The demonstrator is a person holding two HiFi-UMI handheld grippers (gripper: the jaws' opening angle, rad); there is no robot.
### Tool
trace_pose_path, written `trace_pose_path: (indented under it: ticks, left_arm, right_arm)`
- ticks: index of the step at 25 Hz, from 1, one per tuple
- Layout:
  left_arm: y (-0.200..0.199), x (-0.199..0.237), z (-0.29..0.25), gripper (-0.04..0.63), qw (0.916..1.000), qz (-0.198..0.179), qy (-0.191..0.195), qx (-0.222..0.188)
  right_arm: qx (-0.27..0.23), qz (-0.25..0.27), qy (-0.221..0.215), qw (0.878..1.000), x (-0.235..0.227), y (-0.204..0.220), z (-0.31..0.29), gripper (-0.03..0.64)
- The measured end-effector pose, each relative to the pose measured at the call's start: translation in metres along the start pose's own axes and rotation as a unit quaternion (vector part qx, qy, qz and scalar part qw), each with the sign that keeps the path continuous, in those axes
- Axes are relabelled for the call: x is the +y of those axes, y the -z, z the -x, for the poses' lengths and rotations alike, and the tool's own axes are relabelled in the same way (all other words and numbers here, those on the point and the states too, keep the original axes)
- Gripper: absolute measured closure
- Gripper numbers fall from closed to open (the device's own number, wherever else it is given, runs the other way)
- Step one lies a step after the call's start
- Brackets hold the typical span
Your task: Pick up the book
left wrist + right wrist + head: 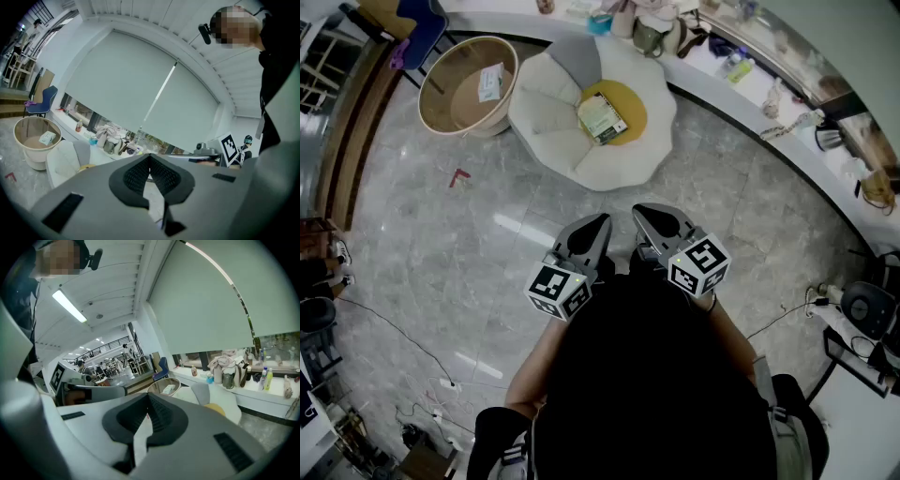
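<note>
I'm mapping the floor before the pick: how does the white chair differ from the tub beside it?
The chair is white and lobed like petals; the tub is tan and round. The chair holds a yellow cushion with the book on it; the tub holds a pale packet. Both stand on the grey floor, side by side.

Right hand-held gripper [148,399] closed, empty, facing white chair [225,408].

A white petal-shaped seat [567,127] with a round yellow cushion [635,106] stands on the grey marble floor [422,253]. Just to its left is a beige tub [487,120] holding a paper [490,82]. A small red piece [459,175] lies nearer. A cluttered white ledge [750,94] curves along the far right.
</note>
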State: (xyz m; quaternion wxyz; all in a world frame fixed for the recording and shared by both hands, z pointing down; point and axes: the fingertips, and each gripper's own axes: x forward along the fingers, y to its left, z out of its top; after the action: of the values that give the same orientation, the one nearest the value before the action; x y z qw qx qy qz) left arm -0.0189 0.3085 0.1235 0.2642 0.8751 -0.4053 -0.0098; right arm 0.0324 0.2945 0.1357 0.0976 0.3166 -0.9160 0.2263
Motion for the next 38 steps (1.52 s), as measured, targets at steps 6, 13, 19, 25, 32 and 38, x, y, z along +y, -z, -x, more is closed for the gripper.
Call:
trace_pose_path:
  ticks: [6, 13, 19, 25, 32, 38]
  left_arm:
    - [0.004, 0.012, 0.004, 0.58, 1.0, 0.004, -0.002, 0.006]
    - [0.005, 0.026, 0.017, 0.58, 0.9999, 0.012, -0.002, 0.012]
    - [0.008, 0.043, 0.037, 0.58, 0.9996, 0.02, -0.003, 0.02]
    - [0.014, 0.087, 0.072, 0.58, 0.9984, 0.04, -0.031, 0.024]
    - [0.015, 0.107, 0.08, 0.58, 0.998, 0.045, -0.039, 0.021]
    - [0.015, 0.101, 0.064, 0.58, 0.9977, 0.051, -0.031, 0.032]
  right_arm:
    - [0.012, -0.009, 0.013, 1.0, 0.003, 0.006, -0.011, 0.6]
    - [0.009, -0.031, 0.032, 0.999, 0.005, 0.005, -0.021, 0.6]
    - [0.018, -0.046, 0.061, 0.997, 0.012, 0.015, -0.031, 0.6]
    - [0.001, -0.08, 0.121, 0.989, 0.007, 0.022, -0.031, 0.6]
    - [0.005, -0.074, 0.153, 0.985, 0.006, 0.028, -0.03, 0.6]
    - [0.002, -0.082, 0.148, 0.986, -0.003, 0.024, -0.036, 0.6]
